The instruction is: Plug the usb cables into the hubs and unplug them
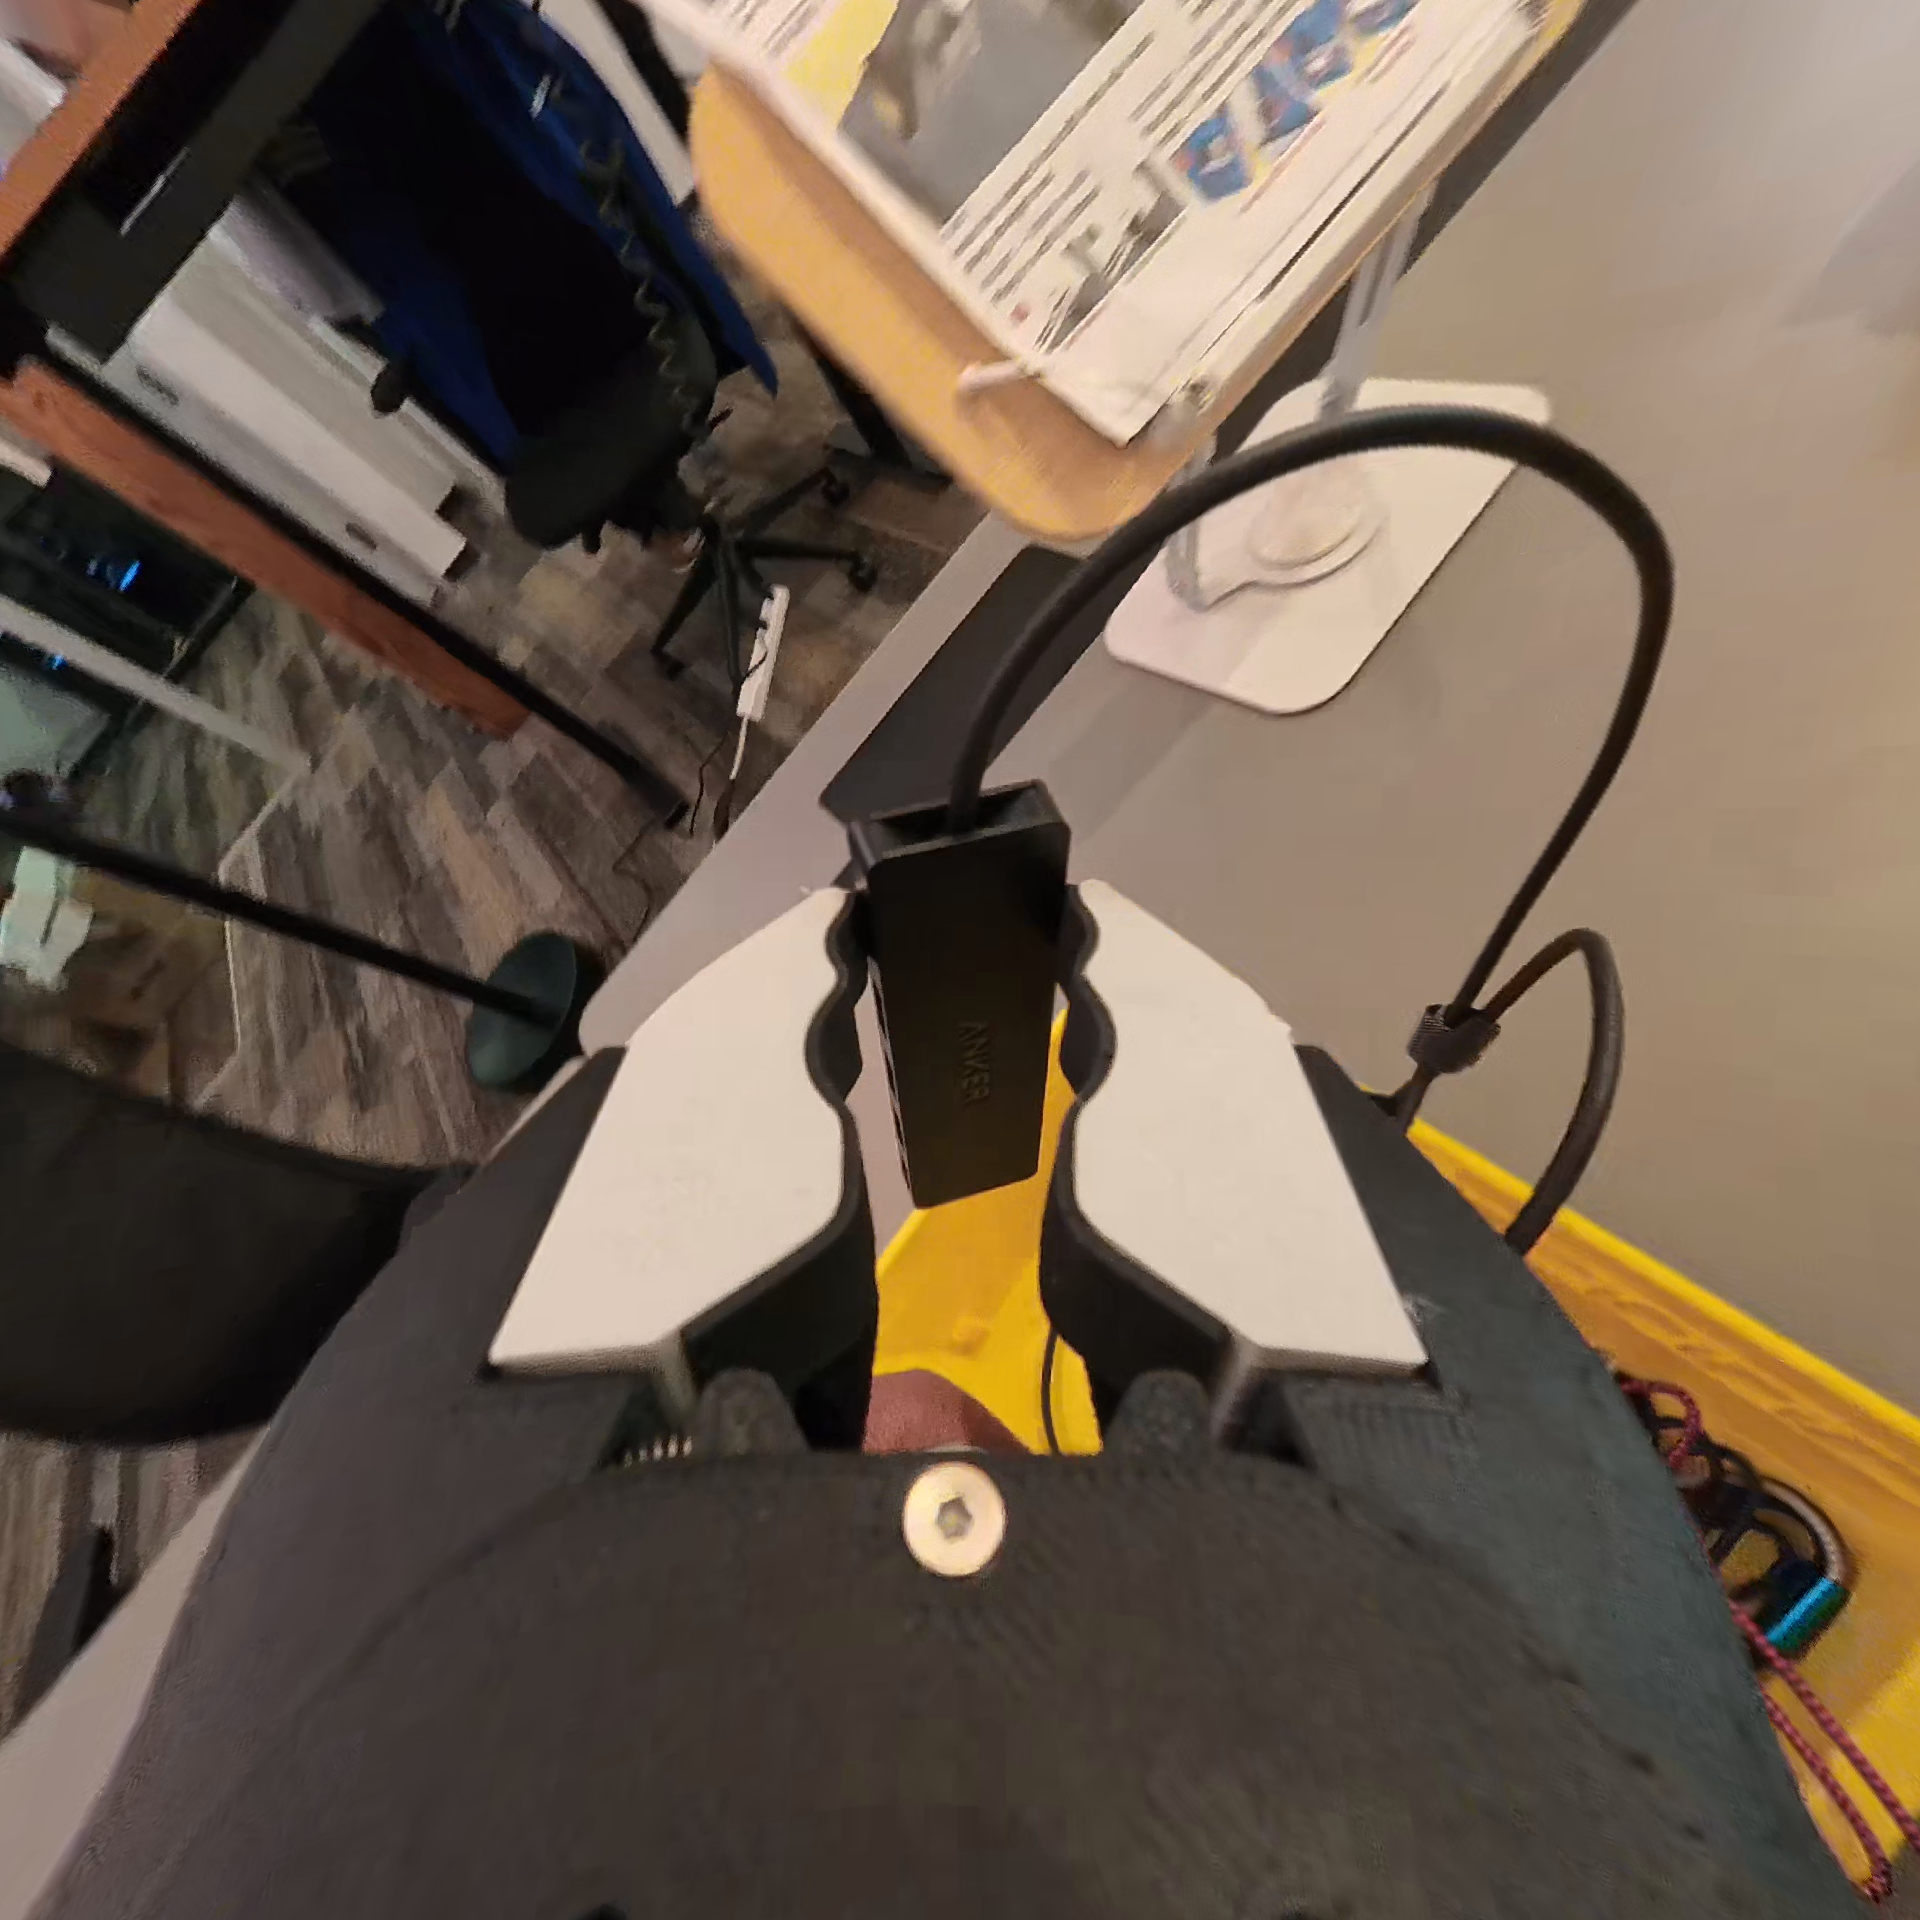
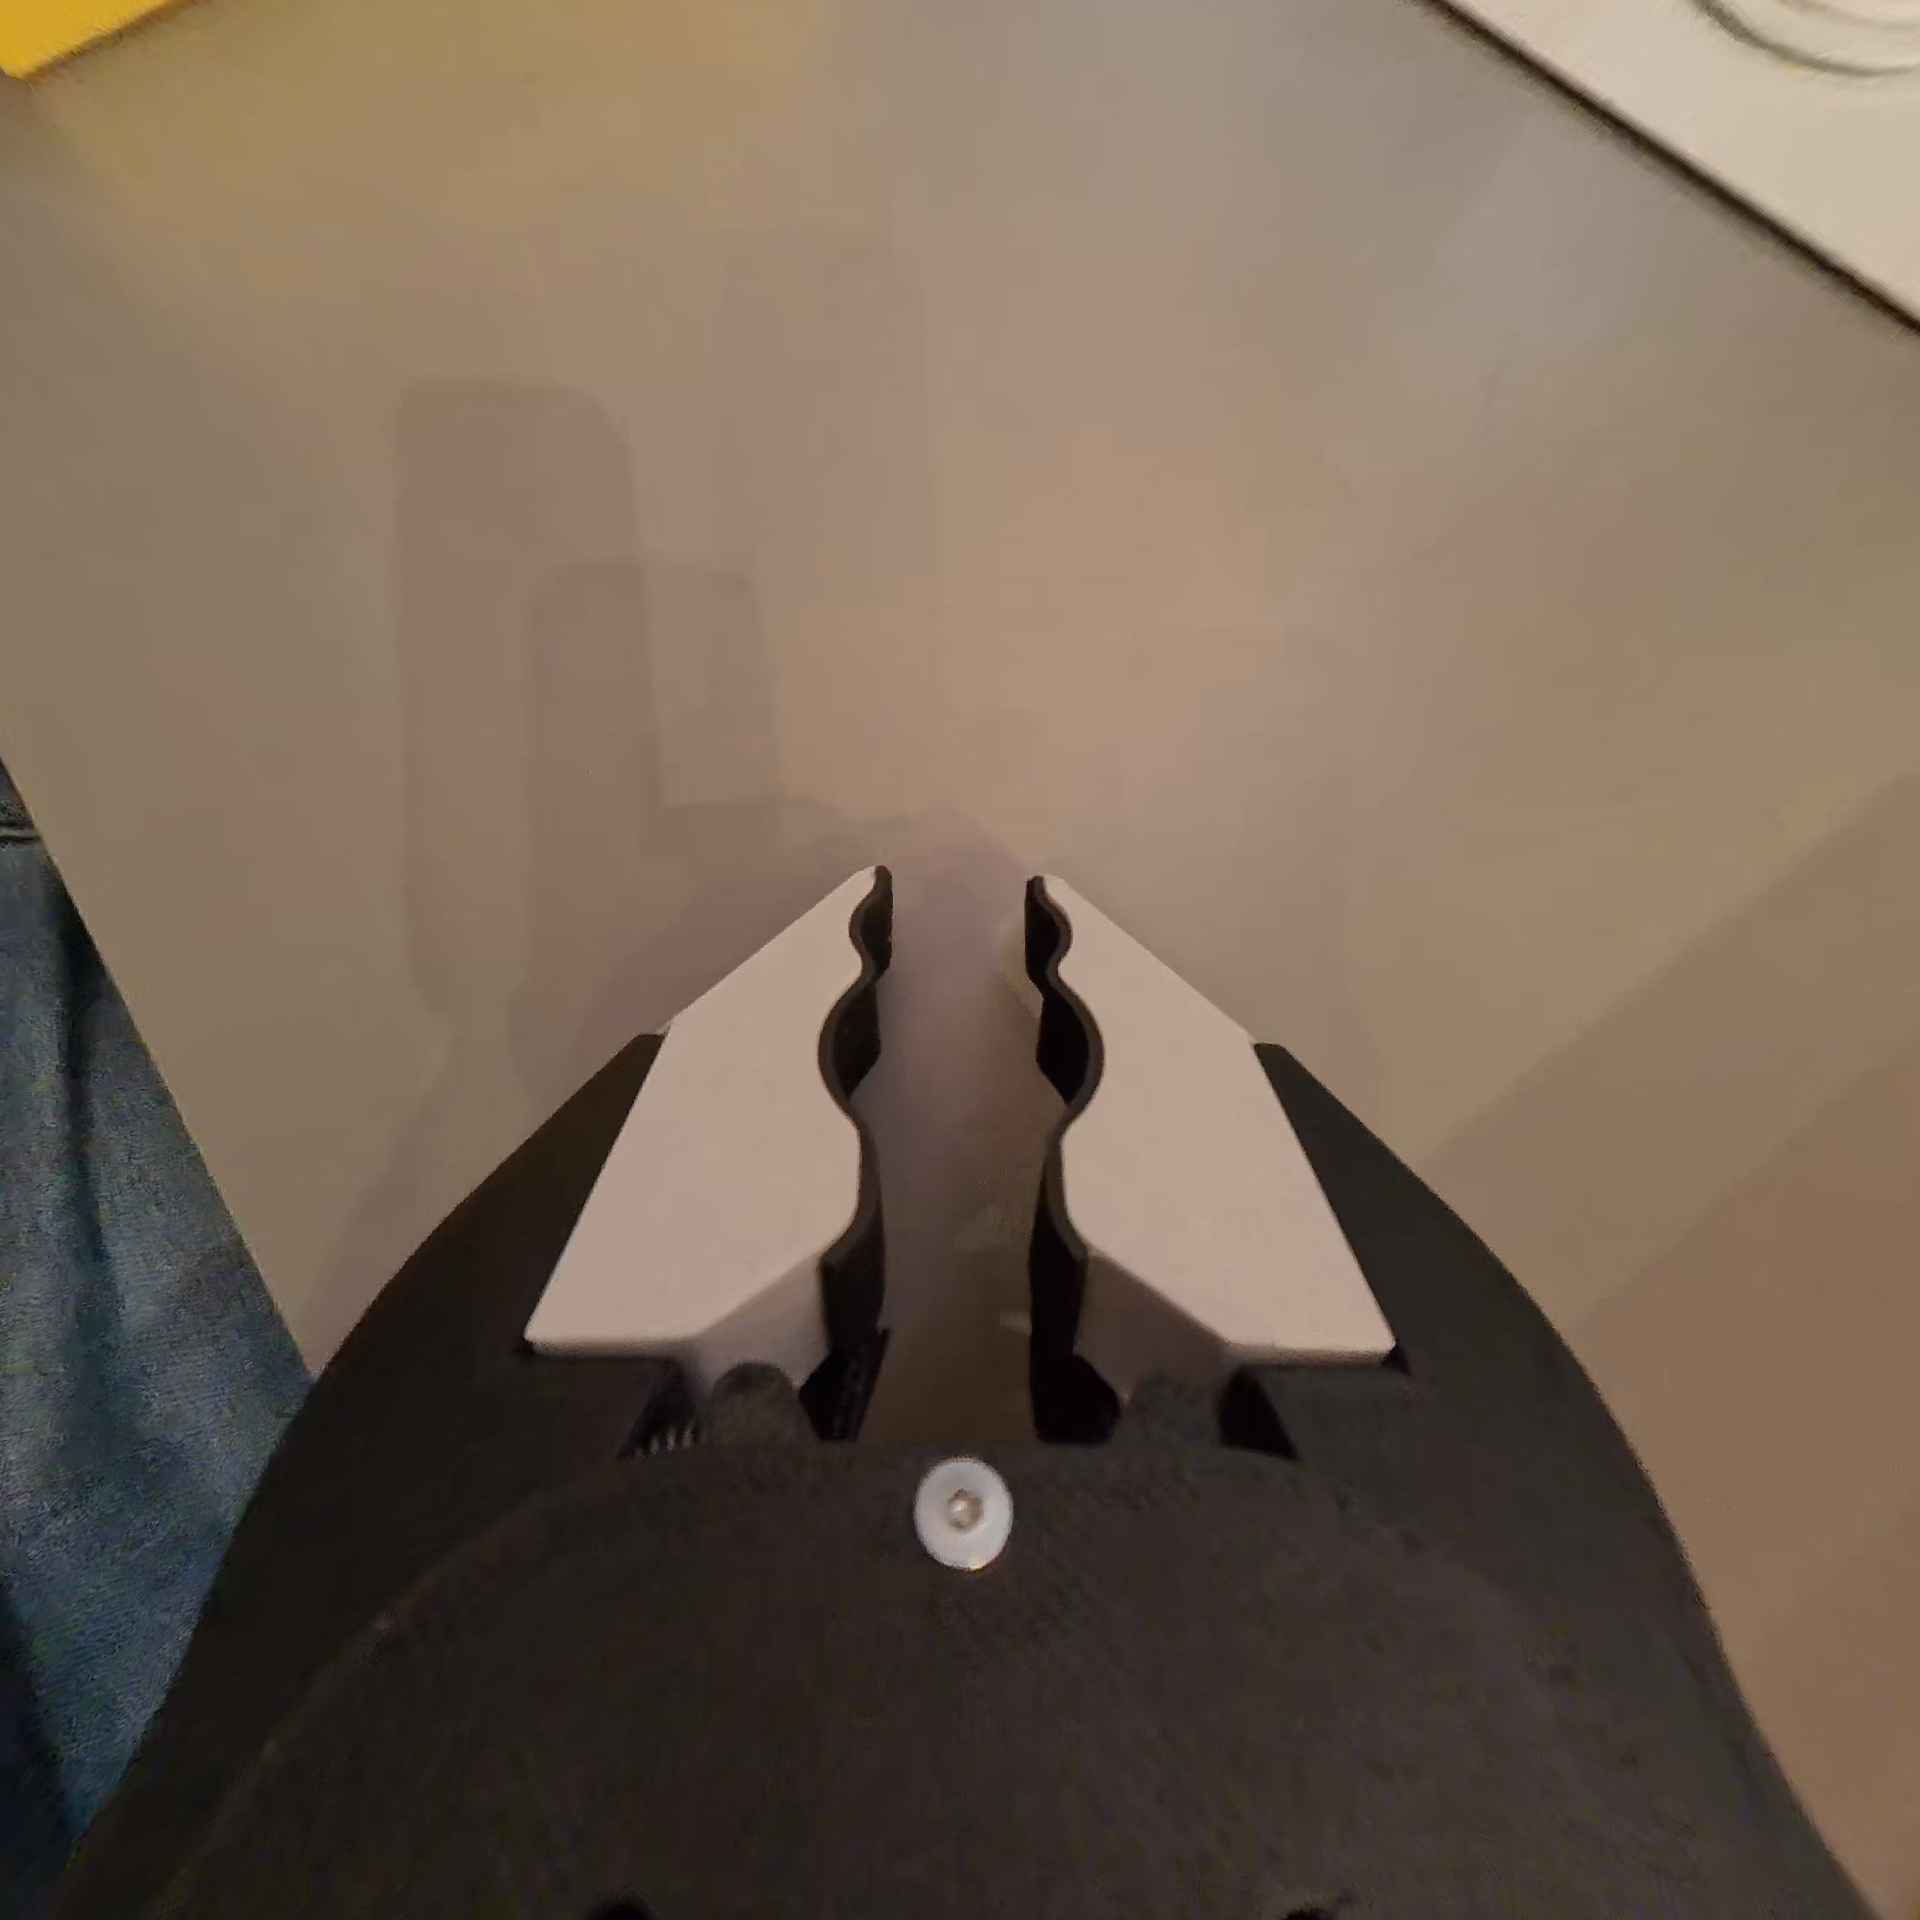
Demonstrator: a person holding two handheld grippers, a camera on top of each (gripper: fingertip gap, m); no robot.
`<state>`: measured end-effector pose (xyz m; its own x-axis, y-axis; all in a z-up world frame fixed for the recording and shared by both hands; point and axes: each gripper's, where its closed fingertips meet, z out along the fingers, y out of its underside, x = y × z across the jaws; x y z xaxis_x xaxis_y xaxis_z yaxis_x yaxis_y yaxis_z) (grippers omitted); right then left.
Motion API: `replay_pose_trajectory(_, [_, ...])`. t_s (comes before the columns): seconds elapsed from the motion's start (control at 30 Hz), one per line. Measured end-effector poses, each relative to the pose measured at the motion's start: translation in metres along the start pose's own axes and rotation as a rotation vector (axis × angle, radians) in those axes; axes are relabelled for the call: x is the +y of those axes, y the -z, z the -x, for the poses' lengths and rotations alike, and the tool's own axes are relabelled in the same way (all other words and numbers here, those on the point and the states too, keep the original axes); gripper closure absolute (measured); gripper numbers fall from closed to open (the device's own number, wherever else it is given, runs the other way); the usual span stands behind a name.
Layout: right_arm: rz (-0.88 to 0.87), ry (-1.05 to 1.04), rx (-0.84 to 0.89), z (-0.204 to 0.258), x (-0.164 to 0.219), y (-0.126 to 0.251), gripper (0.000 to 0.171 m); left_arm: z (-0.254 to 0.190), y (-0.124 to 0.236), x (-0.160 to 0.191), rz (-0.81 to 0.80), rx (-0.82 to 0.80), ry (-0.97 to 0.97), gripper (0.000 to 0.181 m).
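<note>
Black hub [image 1: 961, 1023] clamped between left claw [image 1: 961, 914] fingers; right claw [image 2: 958, 894] empty.

Quantities: one black USB hub [image 1: 961, 1023]; one black cable [image 1: 1621, 582]; one yellow bin [image 1: 1621, 1340]; one braided cable [image 1: 1808, 1725]; one newspaper [image 1: 1164, 177].

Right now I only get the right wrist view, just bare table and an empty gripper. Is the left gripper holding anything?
Observer: Yes, the left gripper is shut on a black hub.
Operator: Does the hub have a cable on it?
Observer: A black cable leaves its far end, arcs up and drops toward a yellow bin.
Operator: Any other cables near?
Observer: A red braided cable lies in that bin, with a blue-tipped plug beside it.
Operator: And my right gripper?
Observer: The right gripper is open above the table, holding nothing.
</note>
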<state>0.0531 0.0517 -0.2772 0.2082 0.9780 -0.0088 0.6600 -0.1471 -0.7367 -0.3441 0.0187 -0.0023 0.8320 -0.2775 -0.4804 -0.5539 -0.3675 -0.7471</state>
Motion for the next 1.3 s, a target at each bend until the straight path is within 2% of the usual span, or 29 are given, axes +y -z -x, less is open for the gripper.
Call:
replay_pose_trajectory(0.2, [-0.081,0.015,0.041,-0.005,-0.038,0.024,0.145,-0.069,-0.041,-0.066,0.003,0.21,-0.222,0.146])
replay_pose_trajectory(0.37, [-0.171,0.005,0.07,-0.008,-0.066,0.053,0.144,-0.152,-0.092,-0.087,0.044,0.416,-0.427,0.146])
replay_pose_trajectory(0.6, [-0.34,-0.069,0.002,-0.013,-0.097,0.084,0.143,-0.277,-0.147,-0.068,0.078,0.628,-0.702,0.146])
replay_pose_trajectory(0.7, [-0.331,-0.072,-0.044,-0.011,-0.101,0.076,0.134,-0.32,-0.163,-0.049,0.096,0.708,-0.844,0.146])
replay_pose_trajectory(0.8, [-0.271,-0.068,-0.097,-0.005,-0.095,0.054,0.126,-0.35,-0.172,-0.041,0.101,0.793,-0.887,0.146])
replay_pose_trajectory(0.9, [-0.197,-0.036,-0.119,0.001,-0.086,0.029,0.128,-0.367,-0.178,-0.04,0.097,0.852,-0.891,0.146])
replay_pose_trajectory(1.0, [-0.148,-0.005,-0.052,-0.007,-0.078,0.008,0.159,-0.375,-0.183,-0.036,0.117,0.891,-0.89,0.146])
replay_pose_trajectory(1.1, [-0.119,-0.006,-0.017,-0.016,-0.07,-0.003,0.168,-0.373,-0.186,-0.027,0.164,0.895,-0.886,0.146])
replay_pose_trajectory(1.13, [-0.117,-0.018,-0.01,-0.019,-0.069,-0.004,0.169,-0.368,-0.187,-0.025,0.175,0.875,-0.894,0.145])
replay_pose_trajectory(1.2, [-0.1,-0.02,-0.002,-0.021,-0.062,-0.006,0.17,-0.347,-0.187,-0.022,0.209,0.788,-0.934,0.132])
replay_pose_trajectory(1.3, [-0.089,-0.033,0.009,-0.025,-0.054,-0.006,0.171,-0.306,-0.17,-0.031,0.187,0.704,-0.841,0.13])
